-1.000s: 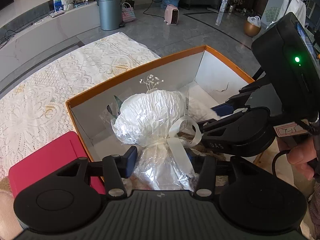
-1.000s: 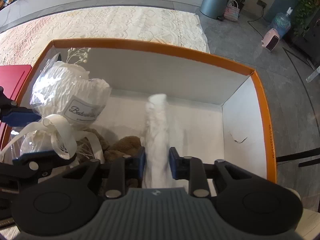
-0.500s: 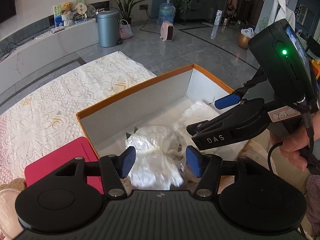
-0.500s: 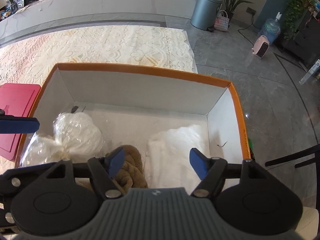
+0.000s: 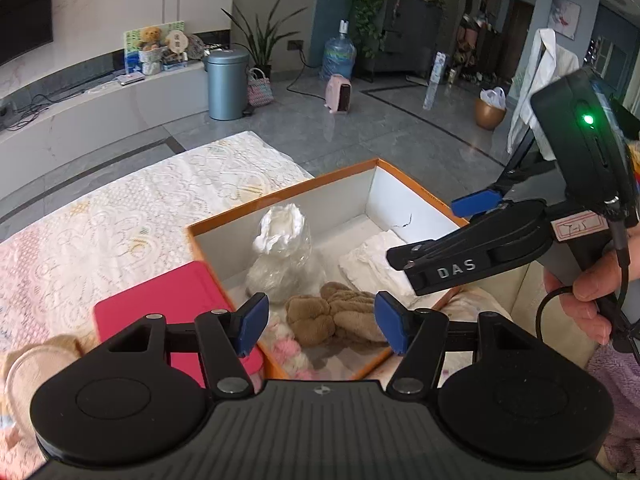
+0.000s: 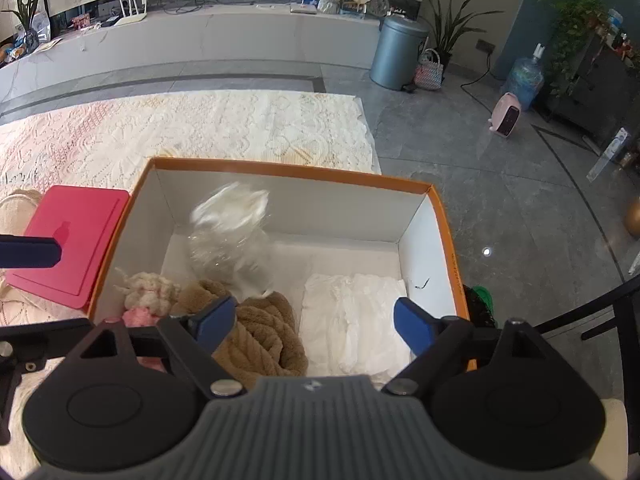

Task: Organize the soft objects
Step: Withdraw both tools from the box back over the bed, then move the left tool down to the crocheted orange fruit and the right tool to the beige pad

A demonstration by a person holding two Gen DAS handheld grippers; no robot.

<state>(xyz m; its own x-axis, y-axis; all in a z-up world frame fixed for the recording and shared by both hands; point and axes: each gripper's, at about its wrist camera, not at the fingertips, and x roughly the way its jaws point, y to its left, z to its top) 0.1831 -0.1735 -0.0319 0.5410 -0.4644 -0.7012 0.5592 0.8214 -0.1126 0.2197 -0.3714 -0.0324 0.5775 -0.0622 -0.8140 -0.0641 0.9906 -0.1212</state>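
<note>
An orange-rimmed white box [image 5: 416, 188] [image 6: 288, 170] holds soft things: a clear-wrapped white bundle [image 5: 280, 256] [image 6: 230, 236], a brown plush [image 5: 336, 314] [image 6: 260, 332], a folded white cloth [image 5: 374, 262] [image 6: 356, 320] and a pink-and-cream knitted piece [image 5: 286, 344] [image 6: 146, 292]. My left gripper [image 5: 320, 322] is open and empty above the box's near edge. My right gripper [image 6: 314, 320] is open and empty above the brown plush and the white cloth; it also shows in the left wrist view [image 5: 440, 248].
A red lid [image 5: 160, 300] [image 6: 70, 242] lies left of the box on a lace cloth [image 5: 120, 224] [image 6: 200, 128]. A beige knitted item [image 5: 24, 364] [image 6: 16, 208] lies beside the lid. The grey floor lies beyond.
Both grippers let go of their loads and opened, then drew back up from the box. The wrapped bundle and the white cloth now lie inside the box.
</note>
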